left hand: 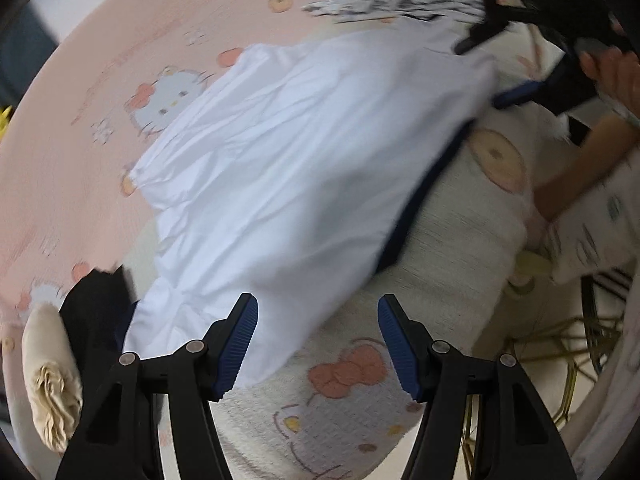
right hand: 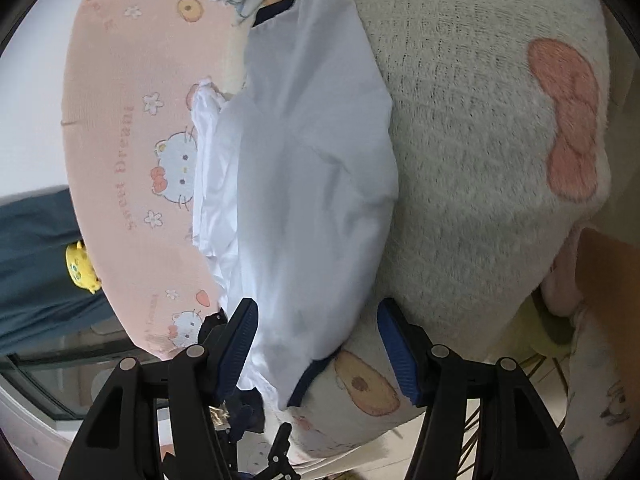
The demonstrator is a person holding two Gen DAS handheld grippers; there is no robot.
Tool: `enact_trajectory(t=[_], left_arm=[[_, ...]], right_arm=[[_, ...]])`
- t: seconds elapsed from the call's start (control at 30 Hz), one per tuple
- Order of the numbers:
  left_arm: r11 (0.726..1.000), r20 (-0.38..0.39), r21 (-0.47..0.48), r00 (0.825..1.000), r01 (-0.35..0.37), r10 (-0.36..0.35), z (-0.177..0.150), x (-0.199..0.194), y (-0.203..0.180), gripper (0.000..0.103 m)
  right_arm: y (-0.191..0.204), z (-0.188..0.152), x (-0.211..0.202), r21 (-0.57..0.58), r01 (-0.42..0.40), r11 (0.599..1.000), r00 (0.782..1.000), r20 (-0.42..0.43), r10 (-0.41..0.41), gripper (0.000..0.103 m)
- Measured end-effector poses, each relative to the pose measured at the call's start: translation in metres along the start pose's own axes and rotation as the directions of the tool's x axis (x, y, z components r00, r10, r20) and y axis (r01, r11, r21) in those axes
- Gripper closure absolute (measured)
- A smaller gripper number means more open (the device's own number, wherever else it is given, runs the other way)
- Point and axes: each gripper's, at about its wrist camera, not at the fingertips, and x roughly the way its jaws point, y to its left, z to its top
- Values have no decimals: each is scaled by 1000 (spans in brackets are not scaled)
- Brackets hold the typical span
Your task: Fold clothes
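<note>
Across the bed, the white garment [left hand: 280,168] with navy trim lies spread half on the pink cartoon-cat sheet [left hand: 80,128] and half on the cream fluffy blanket [left hand: 452,240]. Left gripper [left hand: 318,344] hovers at its near edge, fingers wide apart, nothing between them, the cloth just beyond the left finger's blue pad. Right gripper [right hand: 318,344], over in its own view, also spread open, with the garment's [right hand: 304,168] navy-trimmed corner lying between the fingers but ungripped. A patterned grey-white garment [left hand: 372,2] sits beyond, and a beige rolled cloth [left hand: 50,376] at the near left.
</note>
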Motion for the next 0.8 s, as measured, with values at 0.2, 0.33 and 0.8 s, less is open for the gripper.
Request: enact_trajectory(t=[0.2, 0.33, 0.8], left_arm=[[981, 59, 169, 994, -97, 88, 2, 10, -23, 43], [947, 106, 275, 985, -164, 140, 3, 17, -38, 43], [847, 220, 413, 939, -334, 264, 5, 36, -65, 46]], right_arm=[[9, 3, 12, -31, -21, 999, 1000, -2, 21, 40], [6, 7, 18, -33, -52, 998, 999, -1, 52, 39], [14, 20, 32, -87, -79, 993, 996, 24, 81, 49]])
